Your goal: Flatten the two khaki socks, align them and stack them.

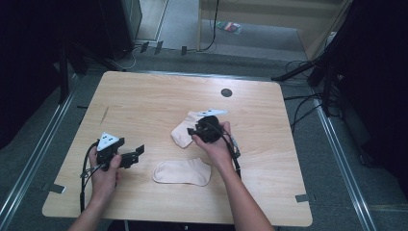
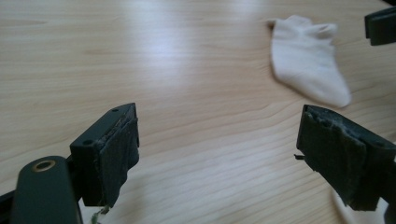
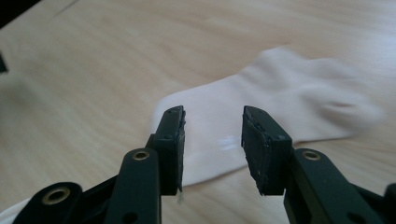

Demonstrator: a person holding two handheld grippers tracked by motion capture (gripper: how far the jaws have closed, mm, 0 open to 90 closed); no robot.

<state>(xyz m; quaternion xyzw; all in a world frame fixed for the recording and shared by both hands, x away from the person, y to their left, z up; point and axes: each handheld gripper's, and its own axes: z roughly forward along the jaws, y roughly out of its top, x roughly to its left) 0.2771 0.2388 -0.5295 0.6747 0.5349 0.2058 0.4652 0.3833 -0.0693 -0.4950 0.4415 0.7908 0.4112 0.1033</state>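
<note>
Wood table (image 1: 144, 96): two pale socks lying apart, unpaired, pairing not yet done. Far sock (image 1: 185, 132) below right gripper (image 3: 212, 140), jaws narrowly parted, empty. Near sock (image 1: 183, 172) mid-table, untouched. Left gripper (image 2: 217, 154) wide, empty.

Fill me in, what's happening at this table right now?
A person is working on two pale socks on a wooden table with a handheld gripper in each hand. The right gripper hangs over the far sock, jaws partly open with nothing pinched between them. The left gripper is off to the left over bare wood, jaws wide open and empty. The near sock lies flat between the two hands. Neither sock is gripped.
</note>
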